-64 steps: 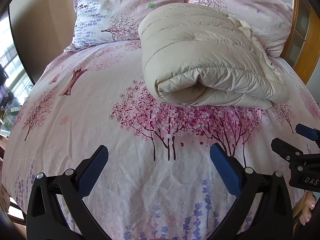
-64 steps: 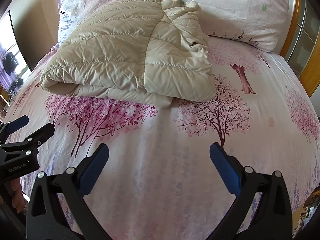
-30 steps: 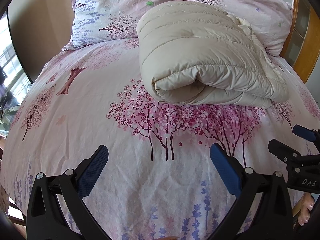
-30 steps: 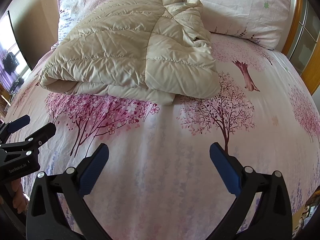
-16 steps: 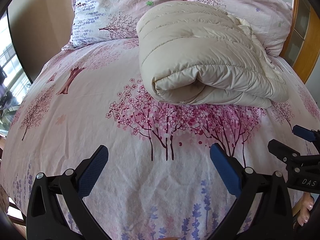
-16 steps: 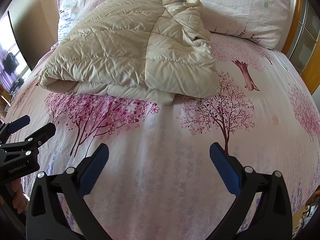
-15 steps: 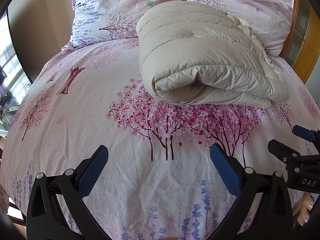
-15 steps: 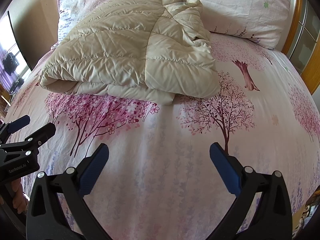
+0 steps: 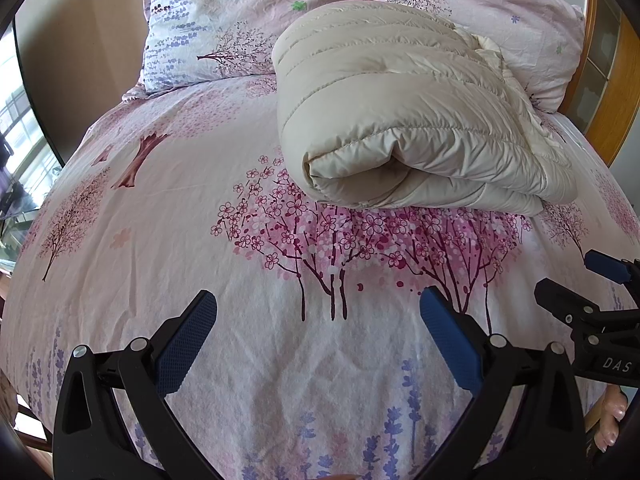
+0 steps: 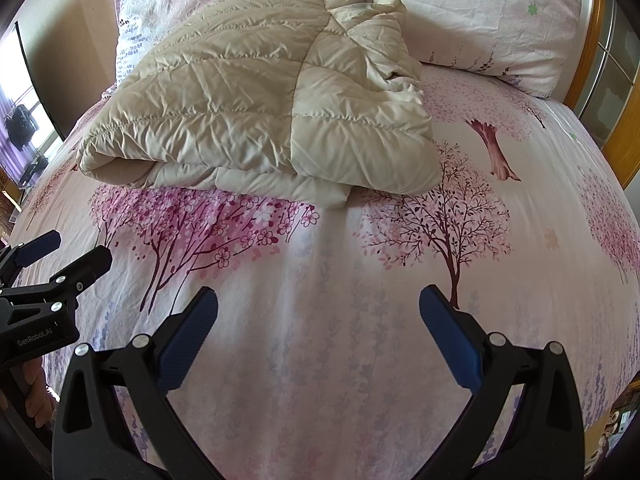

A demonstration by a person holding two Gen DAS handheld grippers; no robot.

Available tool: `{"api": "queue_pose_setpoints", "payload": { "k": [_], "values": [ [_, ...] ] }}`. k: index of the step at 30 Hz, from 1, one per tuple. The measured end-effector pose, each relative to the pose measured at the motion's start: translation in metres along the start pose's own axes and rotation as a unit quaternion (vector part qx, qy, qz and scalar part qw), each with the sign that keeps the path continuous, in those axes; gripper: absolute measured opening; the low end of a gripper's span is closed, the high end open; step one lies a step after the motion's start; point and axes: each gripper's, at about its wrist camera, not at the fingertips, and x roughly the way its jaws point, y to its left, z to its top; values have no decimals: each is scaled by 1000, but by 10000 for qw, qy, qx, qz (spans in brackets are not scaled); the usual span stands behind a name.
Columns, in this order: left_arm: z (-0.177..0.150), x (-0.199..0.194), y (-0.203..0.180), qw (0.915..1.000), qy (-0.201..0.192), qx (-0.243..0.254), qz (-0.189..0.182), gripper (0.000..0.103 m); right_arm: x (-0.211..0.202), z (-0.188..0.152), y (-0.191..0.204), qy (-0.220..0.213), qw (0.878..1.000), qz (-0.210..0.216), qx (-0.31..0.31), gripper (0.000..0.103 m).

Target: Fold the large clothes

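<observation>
The bed (image 9: 168,240) carries the whole scene; its pink tree-print cover lies smooth and bare in front of the jacket. Two pillows (image 10: 480,20) stand behind the jacket, the jacket's far end leaning against them.

The jacket (image 9: 400,120), a beige quilted garment, lies on the bed as a thick folded bundle. Its rounded fold edge faces the left tool, and in the right wrist view a crumpled collar or hood part (image 10: 376,28) sits on its far right corner.

The left tool (image 9: 318,334) is spread wide and holds nothing, well short of the jacket. The right tool (image 10: 319,334) is likewise spread and empty, also short of the jacket and beside the left tool.

Step judgement: the folding appears essentially complete, with both tools clear of the bundle. If any move is left, it calls for tidying the loose part on the jacket's far right corner, or for closing one tool on each end of the fold edge to shift the bundle without letting the puffy layers spring apart.

Limits of view: the jacket's sleeves and zipper are hidden inside the folds. The jacket's underside and far edge are not visible. Only fingertips (image 9: 610,420) of the person show, at the frame edge.
</observation>
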Motion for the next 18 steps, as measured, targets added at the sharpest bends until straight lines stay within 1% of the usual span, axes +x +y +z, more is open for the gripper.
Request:
{"api": "queue_pose_setpoints", "payload": {
  "k": [18],
  "values": [
    [0,2,1,10000,6,-1,2,102,1,-1,0,3,10000,6,-4,101]
  ]
}}
